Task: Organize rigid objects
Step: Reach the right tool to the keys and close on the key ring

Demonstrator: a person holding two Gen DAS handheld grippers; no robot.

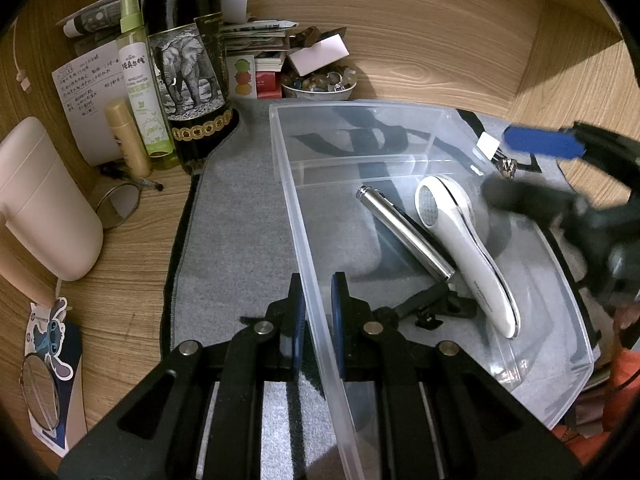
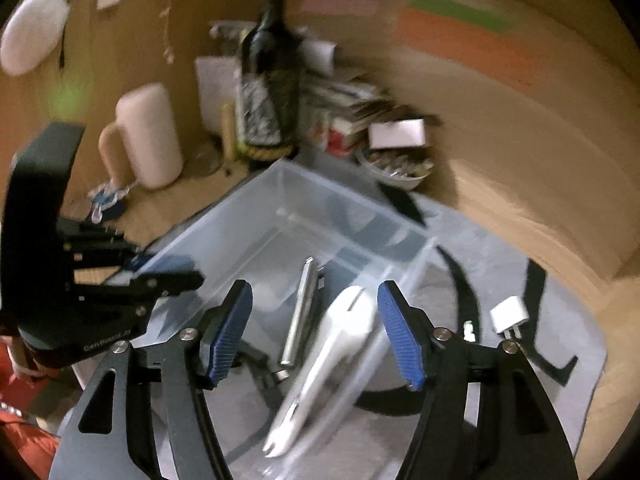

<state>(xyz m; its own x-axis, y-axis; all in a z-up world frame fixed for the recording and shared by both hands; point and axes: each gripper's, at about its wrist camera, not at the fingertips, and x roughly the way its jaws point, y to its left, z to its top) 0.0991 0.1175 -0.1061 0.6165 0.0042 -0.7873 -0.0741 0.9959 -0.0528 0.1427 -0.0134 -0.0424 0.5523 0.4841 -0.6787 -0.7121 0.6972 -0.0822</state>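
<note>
The left tongs are clenched on the near wall of the clear plastic bin, pinning it to the grey felt mat on the wood-grain worktop. The right tongs stand released above the bin with nothing between the pads; the white handheld device lies below them on the bin floor, beside the silver metal cylinder. In the left wrist view the same device and cylinder rest side by side, touching or nearly so, in the larger compartment, with a black clip-like piece near their lower ends.

The step in hand appears to be the release and retreat after placing the device. To do it well, the right tongs should lift straight clear without brushing the device's rounded head, while the left grip keeps the light bin from sliding on the felt. The white charger plug lies outside the bin on the mat and looks like a likely next pick.

The bin is thin, translucent and glossy, with a low divider. The device is smooth, curved hard plastic with a chrome strip; the cylinder is polished and would roll easily. The plug is small, boxy, with metal prongs
</note>
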